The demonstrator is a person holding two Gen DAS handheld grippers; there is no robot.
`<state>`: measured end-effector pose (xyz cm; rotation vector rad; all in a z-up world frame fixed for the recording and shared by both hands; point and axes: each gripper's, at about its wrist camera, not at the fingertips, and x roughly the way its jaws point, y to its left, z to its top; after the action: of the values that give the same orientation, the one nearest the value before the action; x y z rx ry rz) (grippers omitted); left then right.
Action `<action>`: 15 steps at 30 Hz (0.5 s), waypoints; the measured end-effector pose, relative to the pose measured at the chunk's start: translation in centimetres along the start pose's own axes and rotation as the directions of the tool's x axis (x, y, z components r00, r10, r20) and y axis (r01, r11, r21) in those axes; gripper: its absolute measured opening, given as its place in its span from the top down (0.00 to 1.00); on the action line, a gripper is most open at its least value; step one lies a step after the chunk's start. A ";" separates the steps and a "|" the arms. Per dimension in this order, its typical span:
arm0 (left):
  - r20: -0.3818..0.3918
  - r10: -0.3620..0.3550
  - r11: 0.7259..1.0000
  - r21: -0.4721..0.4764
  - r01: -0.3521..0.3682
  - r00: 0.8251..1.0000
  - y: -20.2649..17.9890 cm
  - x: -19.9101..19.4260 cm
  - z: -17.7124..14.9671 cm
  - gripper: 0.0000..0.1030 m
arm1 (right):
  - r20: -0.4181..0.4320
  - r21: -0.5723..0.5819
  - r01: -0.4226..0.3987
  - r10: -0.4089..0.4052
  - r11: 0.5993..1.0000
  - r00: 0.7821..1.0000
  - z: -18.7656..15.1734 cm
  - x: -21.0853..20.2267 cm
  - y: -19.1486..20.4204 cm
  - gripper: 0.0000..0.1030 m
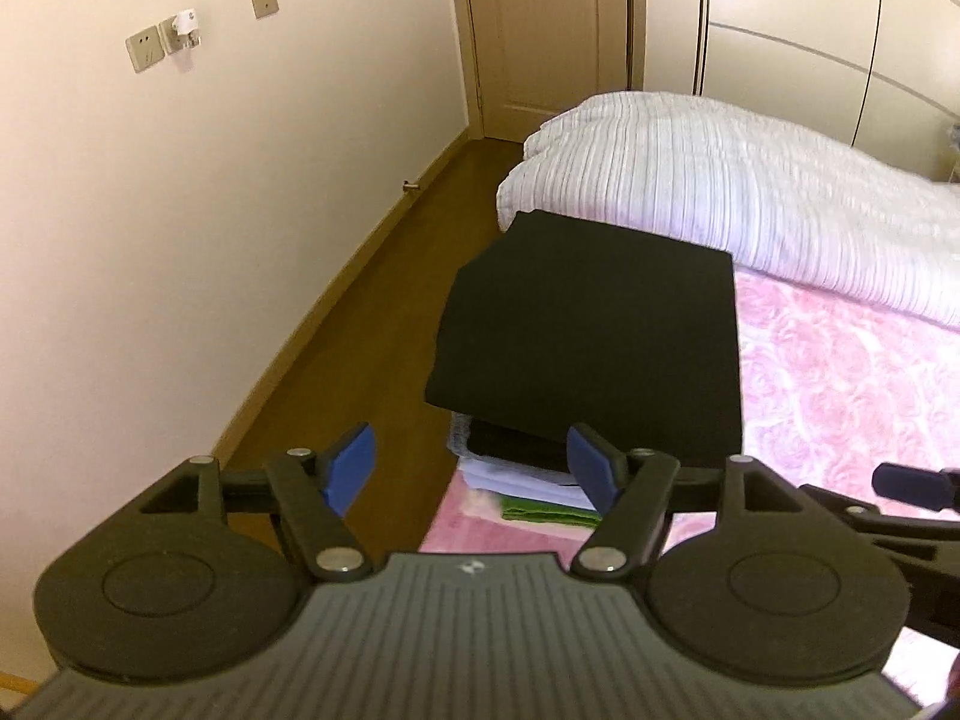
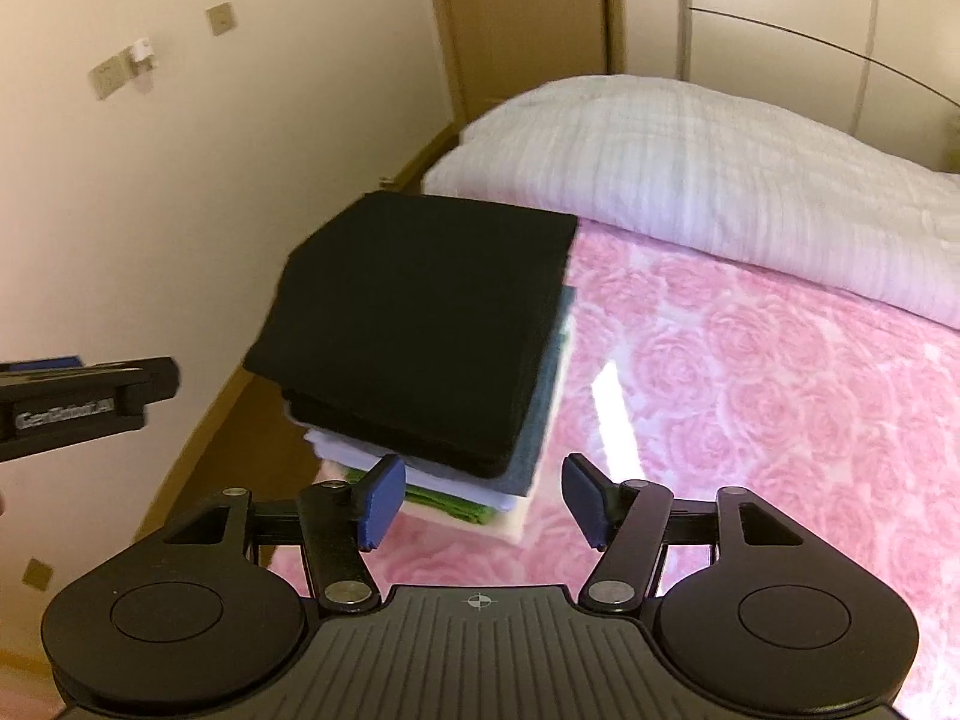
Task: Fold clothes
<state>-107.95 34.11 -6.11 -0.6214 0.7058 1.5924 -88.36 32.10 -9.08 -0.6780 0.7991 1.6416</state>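
Note:
A folded black garment lies flat on top of a stack of folded clothes at the bed's left edge. White, grey-blue and green folded pieces show under it. My left gripper hangs above the near side of the stack, open, with nothing between its blue pads. My right gripper is also open and empty, just short of the stack's near corner. The left gripper's finger shows at the left edge of the right wrist view. The right gripper's finger shows at the right edge of the left wrist view.
The stack rests on a pink rose-patterned bedspread. A white striped duvet is bunched behind it. Wooden floor runs between the bed and a cream wall with sockets. A door stands at the far end.

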 end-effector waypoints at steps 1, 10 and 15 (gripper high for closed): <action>0.003 -0.013 1.000 -0.010 0.013 1.000 0.2 -0.2 0.0 0.34 | 0.001 0.002 0.012 -0.012 1.000 1.000 -0.1 -0.1 0.0 0.40; -0.050 -0.062 0.998 -0.003 0.062 0.997 -0.1 -0.3 -1.0 0.35 | 0.010 -0.049 -0.031 0.031 0.998 0.999 -0.6 -0.4 0.3 0.40; -0.090 -0.059 0.998 -0.016 0.058 0.994 -0.6 0.3 -1.8 0.35 | -0.032 -0.045 -0.033 0.031 0.998 0.999 -0.7 0.4 -0.5 0.40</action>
<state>-107.43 33.06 -7.61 -0.7218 0.7377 1.5237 -87.95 31.89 -9.90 -0.7278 0.8007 1.6860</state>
